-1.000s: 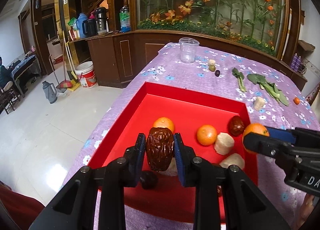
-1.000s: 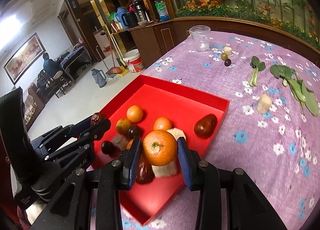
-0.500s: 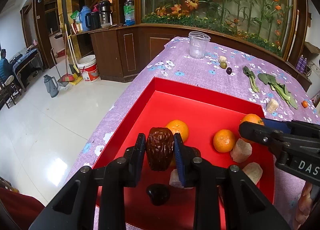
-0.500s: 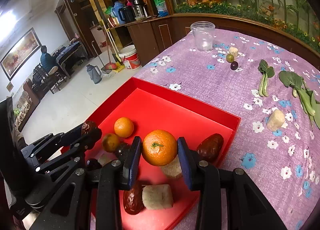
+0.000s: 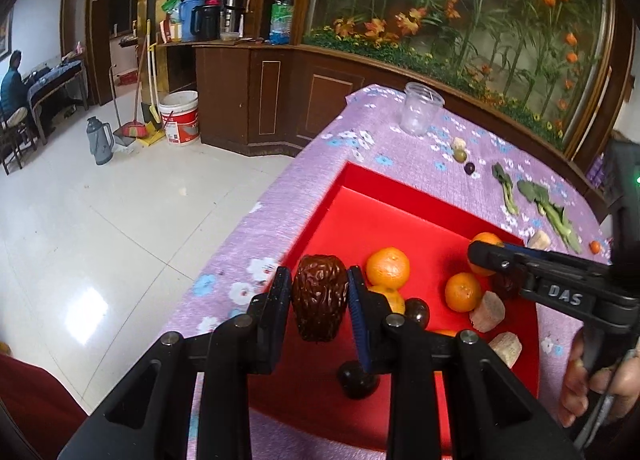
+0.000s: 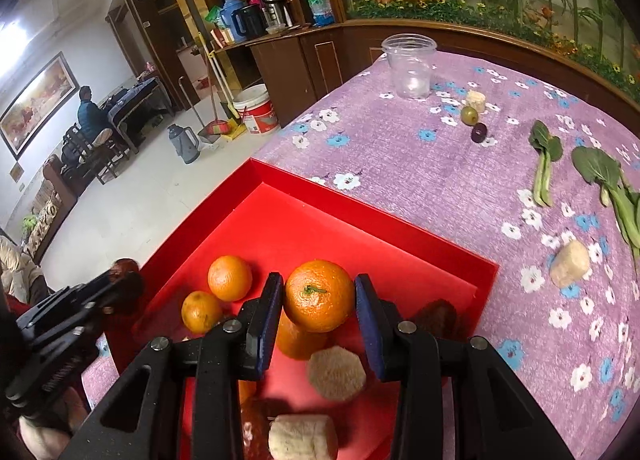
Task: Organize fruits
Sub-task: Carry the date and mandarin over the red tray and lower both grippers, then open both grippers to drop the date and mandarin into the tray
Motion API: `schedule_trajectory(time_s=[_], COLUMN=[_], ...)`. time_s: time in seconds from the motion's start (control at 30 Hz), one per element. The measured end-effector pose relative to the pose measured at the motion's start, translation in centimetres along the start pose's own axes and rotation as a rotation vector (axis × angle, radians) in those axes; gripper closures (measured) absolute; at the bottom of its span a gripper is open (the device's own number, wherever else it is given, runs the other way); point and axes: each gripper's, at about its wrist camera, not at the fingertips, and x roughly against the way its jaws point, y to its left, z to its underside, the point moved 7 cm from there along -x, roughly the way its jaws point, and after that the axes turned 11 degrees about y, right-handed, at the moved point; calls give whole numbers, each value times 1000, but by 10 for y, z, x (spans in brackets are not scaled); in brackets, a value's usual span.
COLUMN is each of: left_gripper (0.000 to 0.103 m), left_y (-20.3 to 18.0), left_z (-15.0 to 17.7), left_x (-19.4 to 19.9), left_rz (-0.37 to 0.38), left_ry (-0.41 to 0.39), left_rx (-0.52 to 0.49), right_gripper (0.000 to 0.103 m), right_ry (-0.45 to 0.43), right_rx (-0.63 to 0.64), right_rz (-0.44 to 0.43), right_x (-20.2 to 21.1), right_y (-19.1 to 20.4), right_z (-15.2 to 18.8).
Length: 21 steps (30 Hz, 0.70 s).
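My left gripper (image 5: 319,302) is shut on a wrinkled dark red date (image 5: 319,306) and holds it above the near left corner of the red tray (image 5: 384,188). My right gripper (image 6: 319,308) is shut on an orange (image 6: 319,295) above the tray (image 6: 360,216); it also shows in the left wrist view (image 5: 486,254). In the tray lie oranges (image 5: 388,267) (image 5: 463,292) (image 6: 229,278) (image 6: 201,311), pale root chunks (image 6: 337,372) (image 6: 303,438), dark round fruits (image 5: 417,312) (image 5: 357,374) and another date (image 6: 436,316).
On the purple flowered cloth (image 6: 400,148) stand a clear plastic cup (image 6: 410,66), a pale chunk (image 6: 475,101), a green fruit (image 6: 469,115), a dark fruit (image 6: 478,133), leafy greens (image 6: 600,176), another chunk (image 6: 570,263). The table edge drops to the floor on the left.
Both grippers have risen and drawn back toward the near left of the tray, each still holding its fruit. The left gripper has shifted left over the tray's corner.
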Motion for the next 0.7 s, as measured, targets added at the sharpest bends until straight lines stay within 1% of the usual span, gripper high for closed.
schedule_trajectory(time_s=[0.07, 0.17, 0.23, 0.37, 0.53, 0.63, 0.67, 0.7], left_gripper=[76, 76, 76, 76, 76, 75, 74, 69], left_y=[2, -6, -20, -47, -61, -64, -64, -64], left_z=[-1, -1, 5, 17, 33, 37, 37, 37], left_x=[3, -1, -2, -6, -18, -19, -20, -21], left_rz=[-4, 13, 48, 78, 82, 68, 69, 70], left_ry=[-7, 7, 20, 43, 85, 81, 84, 88], left_rx=[2, -17, -41, -101, -132, -140, -139, -136], right_gripper=[63, 63, 63, 63, 63, 62, 62, 62], right_ry=[9, 18, 18, 20, 26, 33, 35, 35], right_rx=[8, 19, 26, 32, 26, 25, 26, 27], right_rz=[0, -3, -4, 4, 3, 3, 4, 4], right_x=[-5, -11, -11, -15, -18, -21, -22, -23], right_y=[3, 6, 9, 10, 7, 7, 7, 8], right_z=[-2, -5, -6, -6, -7, -7, -7, -7])
